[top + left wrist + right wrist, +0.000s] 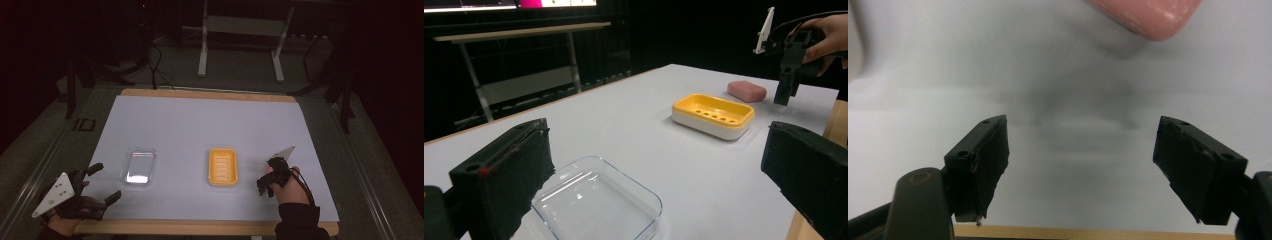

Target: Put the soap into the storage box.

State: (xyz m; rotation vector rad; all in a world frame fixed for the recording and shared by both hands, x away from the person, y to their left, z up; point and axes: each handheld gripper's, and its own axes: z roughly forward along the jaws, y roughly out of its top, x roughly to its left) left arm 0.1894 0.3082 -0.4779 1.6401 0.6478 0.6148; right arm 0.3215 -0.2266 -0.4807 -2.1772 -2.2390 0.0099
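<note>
A single pink, rounded bar of soap (1148,15) lies flat on the white table cover (200,125), just ahead of the right gripper (1080,165), whose black jaws stand apart over the bare cover with nothing between them. The bar's surface looks smooth and slightly glossy, with pale flecks near its edge; no stamp or lettering can be read on it, though the right gripper view cuts off most of it. In the left gripper view the same bar sits beyond the one yellow plastic soap dish (714,115), which has a white base and a row of slots in its floor. The left gripper (659,170) holds its jaws wide apart, empty, with one clear, rounded-rectangle plastic lid (596,205) lying directly before them on the cover.
</note>
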